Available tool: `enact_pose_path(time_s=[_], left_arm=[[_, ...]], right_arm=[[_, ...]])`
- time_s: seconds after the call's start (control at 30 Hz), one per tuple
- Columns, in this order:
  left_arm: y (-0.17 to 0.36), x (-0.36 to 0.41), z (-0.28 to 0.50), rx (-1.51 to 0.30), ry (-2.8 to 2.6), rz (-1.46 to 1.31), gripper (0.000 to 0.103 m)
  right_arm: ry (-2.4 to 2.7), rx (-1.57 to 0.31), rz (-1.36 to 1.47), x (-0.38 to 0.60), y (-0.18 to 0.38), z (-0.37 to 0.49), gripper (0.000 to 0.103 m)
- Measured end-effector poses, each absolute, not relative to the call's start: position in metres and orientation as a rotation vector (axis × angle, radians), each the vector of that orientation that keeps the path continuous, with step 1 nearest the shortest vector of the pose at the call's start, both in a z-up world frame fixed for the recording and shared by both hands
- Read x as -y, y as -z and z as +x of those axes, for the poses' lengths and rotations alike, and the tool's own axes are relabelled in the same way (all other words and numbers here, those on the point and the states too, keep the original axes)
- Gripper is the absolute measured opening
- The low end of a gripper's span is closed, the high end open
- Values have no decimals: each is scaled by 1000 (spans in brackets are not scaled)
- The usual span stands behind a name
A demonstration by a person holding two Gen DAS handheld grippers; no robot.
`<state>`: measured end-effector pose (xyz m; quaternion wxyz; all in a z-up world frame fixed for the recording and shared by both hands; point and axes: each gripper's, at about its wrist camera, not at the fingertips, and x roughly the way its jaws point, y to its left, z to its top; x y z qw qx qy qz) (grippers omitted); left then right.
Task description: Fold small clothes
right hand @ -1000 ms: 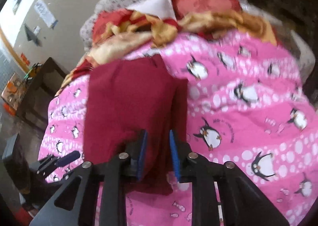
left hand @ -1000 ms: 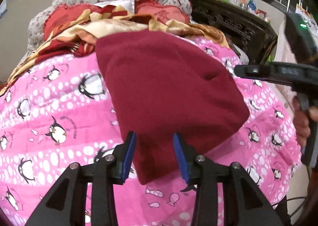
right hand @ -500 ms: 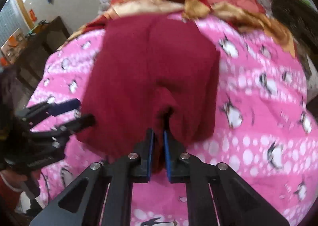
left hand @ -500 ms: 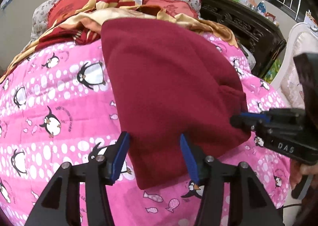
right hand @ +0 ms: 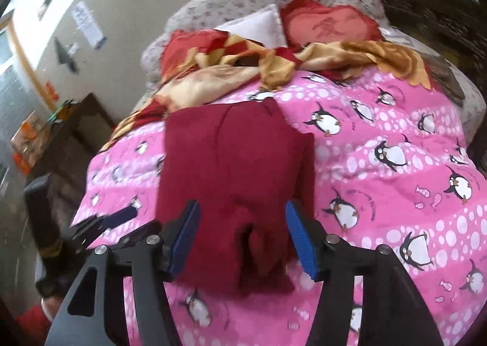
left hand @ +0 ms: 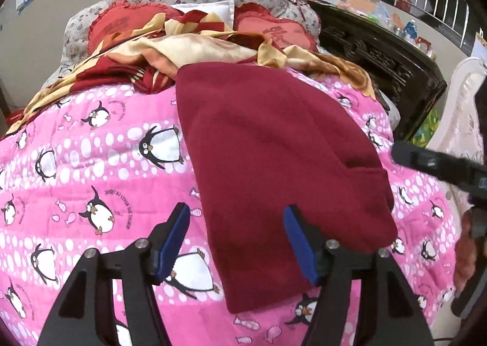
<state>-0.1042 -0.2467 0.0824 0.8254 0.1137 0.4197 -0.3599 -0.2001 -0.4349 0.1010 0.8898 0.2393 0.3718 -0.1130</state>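
Lying folded: maroon garment (left hand: pixel 274 163) on penguin blanket (left hand: pixel 91 163)

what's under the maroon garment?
The maroon garment lies on the pink penguin blanket; its far edge meets the gold-and-red cloth. Anything beneath it or inside its folds is covered.

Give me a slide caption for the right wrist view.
Right hand-held gripper, jaws opening, above the folded maroon garment lying on the pink penguin blanket.
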Motion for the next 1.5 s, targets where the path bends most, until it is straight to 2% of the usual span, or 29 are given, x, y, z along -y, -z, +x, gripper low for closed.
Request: enact_pose_path(time_s=[0.13,0.33,0.4,0.43,0.5,0.77,0.83,0.9,0.97,1.07,1.17,1.2,1.5], left_arm=[[-77,251,-95,-909,750,222,73],[-71,258,-88,-927,750,220,73],[-68,260,-87,-935,752,222,73],[-67,261,-86,-936,753,222,74],[-66,262,-85,-936,756,223,75],[-61,264,-79,-956,762,203,81],[-60,263,-76,-961,765,192,84],[-58,262,-72,-975,772,170,85],[-56,262,-67,-997,782,139,87],[-52,263,-63,-1010,792,112,89],[-48,266,-61,-1006,799,116,94],[-47,267,-60,-1010,801,114,95],[-38,277,-51,-1039,809,88,102]], right_arm=[[296,-808,438,437,-84,-179,76],[288,-848,517,458,-58,-169,74],[229,-835,580,464,-53,-170,48],[233,-827,571,466,-55,-172,46],[234,-812,536,465,-59,-174,34],[259,-802,545,470,-49,-176,31],[258,-773,567,474,-52,-180,39],[271,-765,571,477,-51,-182,63],[270,-770,579,479,-47,-182,73],[241,-749,641,486,-41,-184,75],[220,-755,700,495,-29,-180,87],[195,-748,734,498,-25,-179,88],[81,-707,837,506,-12,-167,90]])
